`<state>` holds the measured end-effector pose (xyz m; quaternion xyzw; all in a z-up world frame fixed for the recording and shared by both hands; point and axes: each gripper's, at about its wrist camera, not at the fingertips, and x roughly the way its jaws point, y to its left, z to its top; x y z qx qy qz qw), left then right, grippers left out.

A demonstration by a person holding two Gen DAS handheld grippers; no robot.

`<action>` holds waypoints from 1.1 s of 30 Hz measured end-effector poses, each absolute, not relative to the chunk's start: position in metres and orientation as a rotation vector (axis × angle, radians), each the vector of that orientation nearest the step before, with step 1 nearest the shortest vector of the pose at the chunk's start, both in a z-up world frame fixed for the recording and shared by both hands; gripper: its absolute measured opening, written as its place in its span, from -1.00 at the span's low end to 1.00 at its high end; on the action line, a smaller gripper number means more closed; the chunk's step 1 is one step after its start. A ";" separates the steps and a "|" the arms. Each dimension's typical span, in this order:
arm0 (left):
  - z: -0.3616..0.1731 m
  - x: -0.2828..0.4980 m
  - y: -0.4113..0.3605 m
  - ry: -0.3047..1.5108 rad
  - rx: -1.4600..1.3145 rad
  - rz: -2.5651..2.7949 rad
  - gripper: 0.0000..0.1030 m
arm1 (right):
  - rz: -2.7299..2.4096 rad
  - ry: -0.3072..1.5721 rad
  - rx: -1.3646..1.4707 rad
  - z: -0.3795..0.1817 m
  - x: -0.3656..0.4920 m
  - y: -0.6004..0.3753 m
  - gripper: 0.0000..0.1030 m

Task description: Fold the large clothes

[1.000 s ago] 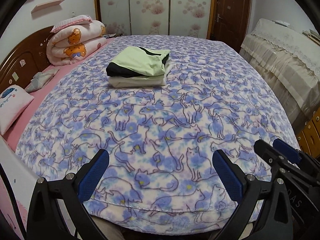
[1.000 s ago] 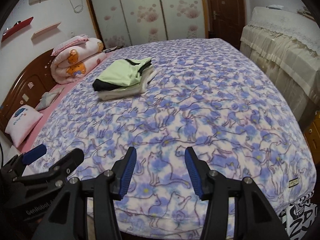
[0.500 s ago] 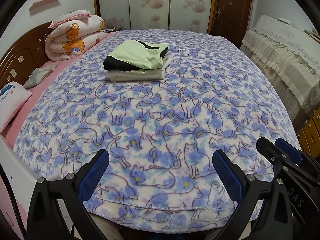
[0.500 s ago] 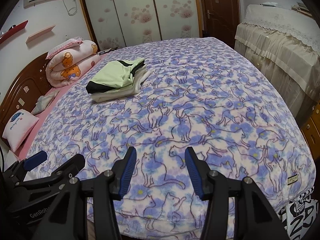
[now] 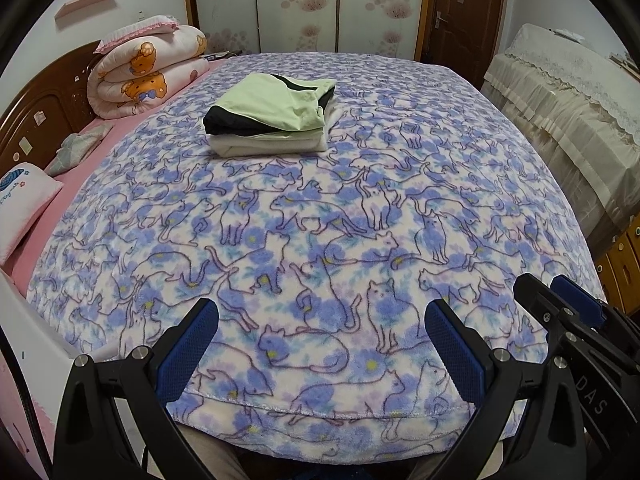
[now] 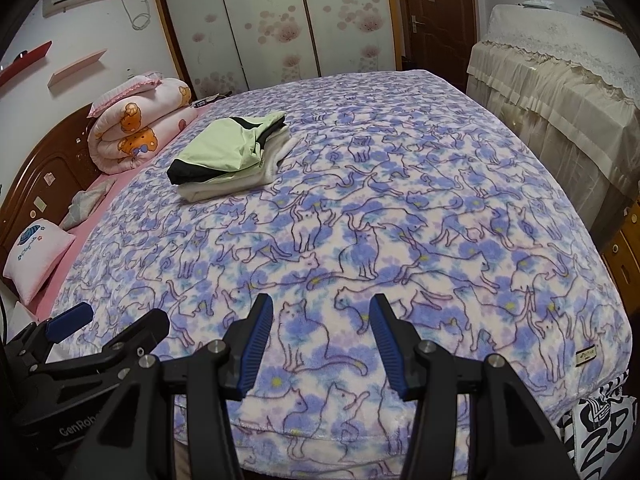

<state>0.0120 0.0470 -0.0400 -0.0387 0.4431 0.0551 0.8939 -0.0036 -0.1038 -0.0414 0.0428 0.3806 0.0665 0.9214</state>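
Hovering over the near edge of the cat-print blanket (image 5: pixel 320 240), the left gripper (image 5: pixel 320 344) and right gripper (image 6: pixel 320 344) both hang spread and empty, the folded clothes stack (image 5: pixel 272 116) far up it, so next likely comes fetching another garment.

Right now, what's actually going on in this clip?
Nothing is being handled. The left gripper and the right gripper both hang open and empty over the near edge of the purple cat-print fleece blanket covering the bed. A folded stack of clothes, light green and black on top of cream, lies farther up the bed, apart from both grippers.
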 end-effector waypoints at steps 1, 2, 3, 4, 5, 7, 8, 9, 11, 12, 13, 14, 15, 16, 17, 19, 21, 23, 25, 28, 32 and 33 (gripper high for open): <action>-0.041 0.013 0.047 0.922 -0.080 0.113 0.99 | 0.137 0.785 0.091 -0.042 -0.004 -0.103 -0.02; -0.042 0.013 0.047 0.924 -0.080 0.111 0.99 | 0.138 0.785 0.091 -0.042 -0.003 -0.104 -0.02; -0.042 0.015 0.047 0.926 -0.079 0.109 0.99 | 0.137 0.787 0.093 -0.044 -0.004 -0.103 -0.02; -0.043 0.016 0.046 0.928 -0.077 0.109 0.99 | 0.137 0.788 0.094 -0.045 -0.005 -0.103 -0.02; -0.043 0.017 0.046 0.929 -0.076 0.108 0.99 | 0.136 0.787 0.093 -0.045 -0.005 -0.103 -0.02; -0.044 0.017 0.046 0.931 -0.075 0.109 0.99 | 0.137 0.789 0.094 -0.046 -0.005 -0.104 -0.02; -0.043 0.016 0.045 0.930 -0.077 0.109 0.99 | 0.137 0.790 0.094 -0.046 -0.005 -0.104 -0.02; -0.044 0.017 0.045 0.933 -0.074 0.108 0.99 | 0.137 0.790 0.092 -0.046 -0.005 -0.104 -0.02; -0.046 0.019 0.046 0.936 -0.071 0.105 0.99 | 0.135 0.791 0.091 -0.046 -0.004 -0.104 -0.02; -0.046 0.020 0.046 0.938 -0.069 0.104 0.99 | 0.134 0.793 0.091 -0.047 -0.005 -0.104 -0.02; -0.047 0.021 0.047 0.940 -0.068 0.102 0.99 | 0.135 0.795 0.092 -0.048 -0.006 -0.104 -0.02; -0.048 0.022 0.047 0.941 -0.068 0.100 0.99 | 0.135 0.796 0.093 -0.048 -0.007 -0.104 -0.02; -0.049 0.022 0.047 0.942 -0.067 0.098 0.99 | 0.135 0.797 0.094 -0.048 -0.006 -0.104 -0.02; -0.049 0.023 0.047 0.942 -0.066 0.097 0.99 | 0.135 0.797 0.094 -0.049 -0.007 -0.104 -0.02; -0.050 0.024 0.046 0.943 -0.064 0.096 0.99 | 0.134 0.797 0.093 -0.049 -0.007 -0.104 -0.02; -0.050 0.024 0.046 0.944 -0.063 0.097 0.99 | 0.134 0.798 0.092 -0.049 -0.006 -0.105 -0.02; -0.050 0.024 0.045 0.944 -0.066 0.097 0.99 | 0.136 0.799 0.095 -0.049 -0.005 -0.106 -0.02; -0.050 0.024 0.045 0.945 -0.069 0.097 0.99 | 0.136 0.800 0.095 -0.050 -0.005 -0.106 -0.02; -0.050 0.024 0.045 0.947 -0.068 0.098 0.99 | 0.135 0.800 0.091 -0.050 -0.005 -0.106 -0.02; -0.053 0.027 0.046 0.955 -0.067 0.090 0.99 | 0.138 0.802 0.092 -0.051 -0.004 -0.108 -0.02; -0.057 0.029 0.047 0.961 -0.067 0.084 0.99 | 0.137 0.800 0.091 -0.050 -0.003 -0.107 -0.02; -0.057 0.030 0.047 0.962 -0.066 0.083 0.99 | 0.136 0.801 0.090 -0.050 -0.002 -0.107 -0.02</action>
